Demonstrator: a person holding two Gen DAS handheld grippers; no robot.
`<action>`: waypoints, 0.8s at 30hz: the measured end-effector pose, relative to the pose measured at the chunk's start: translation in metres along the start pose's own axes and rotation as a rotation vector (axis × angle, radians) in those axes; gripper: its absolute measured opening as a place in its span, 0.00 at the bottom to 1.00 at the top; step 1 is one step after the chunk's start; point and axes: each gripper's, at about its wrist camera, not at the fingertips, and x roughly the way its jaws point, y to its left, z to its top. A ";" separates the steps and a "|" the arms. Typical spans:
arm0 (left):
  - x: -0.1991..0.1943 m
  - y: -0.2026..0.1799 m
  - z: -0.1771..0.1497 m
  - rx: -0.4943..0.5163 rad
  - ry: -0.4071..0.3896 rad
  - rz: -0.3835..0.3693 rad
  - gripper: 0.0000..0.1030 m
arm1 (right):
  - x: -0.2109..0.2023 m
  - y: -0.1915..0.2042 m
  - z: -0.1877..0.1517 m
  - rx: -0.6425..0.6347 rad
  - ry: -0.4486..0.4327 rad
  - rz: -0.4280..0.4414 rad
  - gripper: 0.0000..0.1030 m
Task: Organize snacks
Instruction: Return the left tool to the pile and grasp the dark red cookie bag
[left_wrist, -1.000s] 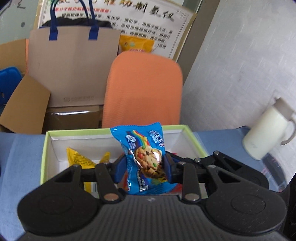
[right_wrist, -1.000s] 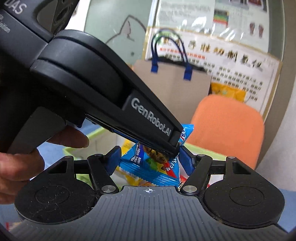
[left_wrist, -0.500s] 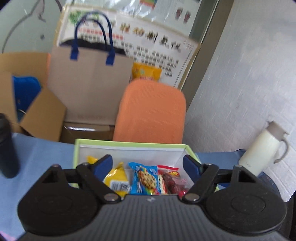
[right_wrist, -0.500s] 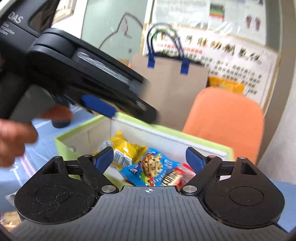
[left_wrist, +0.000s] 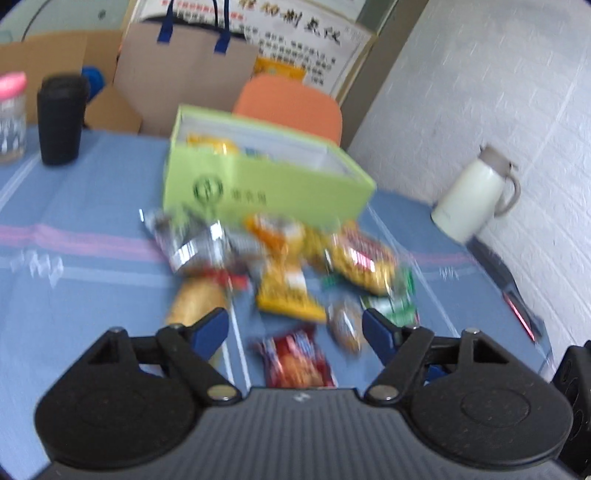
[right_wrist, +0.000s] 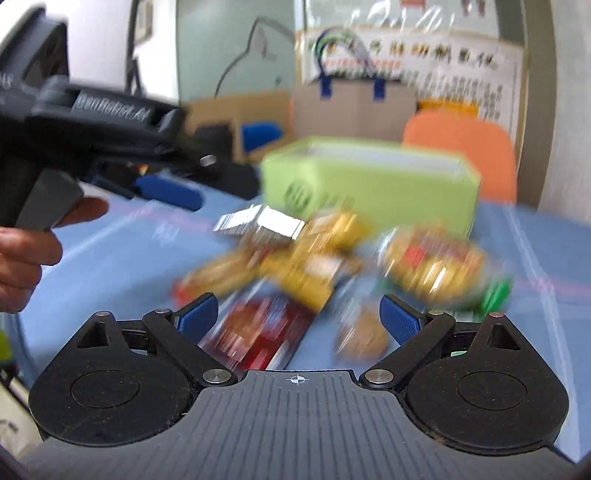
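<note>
Blue striped tablecloth (left_wrist: 92, 229) covers the table, with a white brick wall on the right side and a poster with printed characters behind an orange chair (left_wrist: 291, 105) at the far edge. Both views are pretty smeared, so details on the wrappers are hard to read.

Toward the far edge of the table sits a green box (left_wrist: 266, 184), open on top, with a couple of yellow packets peeking out from inside. Right in front of its near wall is a loose pile of snacks (left_wrist: 288, 258) spread on the cloth: a silver foil packet (left_wrist: 188, 243) at the left of the pile, a yellow bag (left_wrist: 288, 291) in the middle, a red and yellow one to the right, something green at the right end. Nearer the table's front edge lies a dark red packet (left_wrist: 295, 360), apart from the main heap, with a small round brownish snack just beside it.

Left gripper (left_wrist: 295, 328) is spread wide with nothing pinched, jaws easing slightly inward; the dark red packet lies on the cloth below the gap. Right gripper (right_wrist: 299, 314) is also released and its jaws are opening further, nothing gripped, the same red packet (right_wrist: 258, 332) showing low between its blue pads.

A hand (right_wrist: 29, 251) holds the left gripper's handle at the left of the right wrist view.

Off to the left far corner stand a black tumbler (left_wrist: 61, 118) and a pink-lidded jar. A cream thermos jug (left_wrist: 476, 199) stands at the right edge near the wall.
</note>
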 end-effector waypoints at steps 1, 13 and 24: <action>0.004 -0.002 -0.005 -0.009 0.018 -0.002 0.73 | 0.001 0.005 -0.008 0.014 0.011 0.005 0.81; 0.050 0.000 -0.006 -0.069 0.197 0.086 0.54 | 0.034 0.023 -0.003 0.004 0.070 -0.011 0.77; 0.052 0.003 -0.008 -0.077 0.196 0.059 0.57 | 0.046 0.014 0.004 0.042 0.126 0.015 0.82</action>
